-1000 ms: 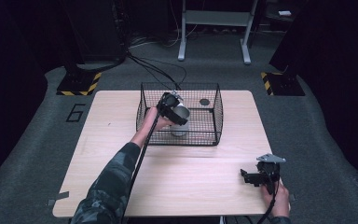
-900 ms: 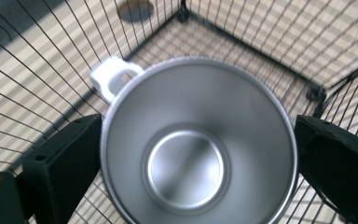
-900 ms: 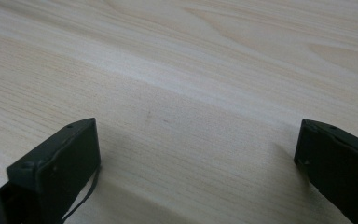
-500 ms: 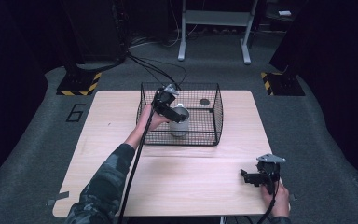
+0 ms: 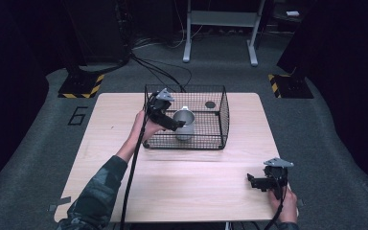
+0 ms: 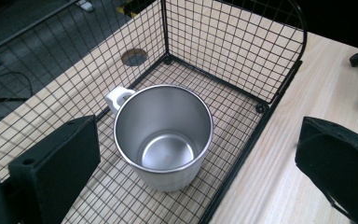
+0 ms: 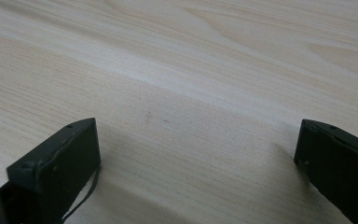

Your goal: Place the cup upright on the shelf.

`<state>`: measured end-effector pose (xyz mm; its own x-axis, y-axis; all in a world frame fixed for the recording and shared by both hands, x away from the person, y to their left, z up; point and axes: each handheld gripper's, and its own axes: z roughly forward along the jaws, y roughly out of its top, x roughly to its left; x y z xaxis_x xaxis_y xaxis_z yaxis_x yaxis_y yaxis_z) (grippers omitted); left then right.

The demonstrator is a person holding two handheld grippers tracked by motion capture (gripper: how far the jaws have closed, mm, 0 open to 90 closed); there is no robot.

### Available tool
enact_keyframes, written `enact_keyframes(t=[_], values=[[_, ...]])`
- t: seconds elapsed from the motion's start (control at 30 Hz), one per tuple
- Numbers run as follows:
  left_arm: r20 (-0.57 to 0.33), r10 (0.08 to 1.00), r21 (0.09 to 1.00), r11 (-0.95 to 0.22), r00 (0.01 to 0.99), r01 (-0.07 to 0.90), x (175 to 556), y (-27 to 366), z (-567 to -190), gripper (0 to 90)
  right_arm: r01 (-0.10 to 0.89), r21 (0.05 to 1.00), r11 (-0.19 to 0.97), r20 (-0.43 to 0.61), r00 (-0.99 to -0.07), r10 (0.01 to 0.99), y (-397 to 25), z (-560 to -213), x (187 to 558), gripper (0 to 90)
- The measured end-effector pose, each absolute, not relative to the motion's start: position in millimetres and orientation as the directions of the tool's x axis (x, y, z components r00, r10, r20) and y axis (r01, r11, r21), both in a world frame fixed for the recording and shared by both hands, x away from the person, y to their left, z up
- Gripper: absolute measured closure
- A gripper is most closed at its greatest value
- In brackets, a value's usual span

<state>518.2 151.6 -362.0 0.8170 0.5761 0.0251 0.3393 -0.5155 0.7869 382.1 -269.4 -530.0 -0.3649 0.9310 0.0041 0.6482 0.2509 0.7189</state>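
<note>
Steel mug (image 6: pixel 163 135) stands free in the wire basket (image 6: pixel 242 51) between the left tool's (image 6: pixel 200 168) wide-apart jaws, so a jaw could snag the mesh and tip it.

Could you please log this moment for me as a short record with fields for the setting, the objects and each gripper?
setting: wooden table, person's hands coming in from the near edge
basket: black wire basket at the far middle of the table, open at the top
mug: metal mug upright inside the basket, empty, white handle
left gripper: left gripper over the basket, jaws wide apart either side of the mug, not touching it
right gripper: right gripper low over bare wood at the near right, jaws open, holding nothing
</note>
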Motion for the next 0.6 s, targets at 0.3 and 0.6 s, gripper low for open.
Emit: enact_keyframes(t=[0.3,0.6], values=[[0.060,0.579,0.801,-0.514,0.813,0.307,489.8,172.9,-358.9,0.1,0.648,0.719,0.251,0.004,-0.365,0.931,-269.4,-530.0,382.0,0.0],[0.067,0.588,0.812,-0.501,0.806,0.298,462.1,196.5,-363.9,0.1,0.648,0.719,0.251,0.004,-0.365,0.931,-269.3,-530.0,382.0,0.0]])
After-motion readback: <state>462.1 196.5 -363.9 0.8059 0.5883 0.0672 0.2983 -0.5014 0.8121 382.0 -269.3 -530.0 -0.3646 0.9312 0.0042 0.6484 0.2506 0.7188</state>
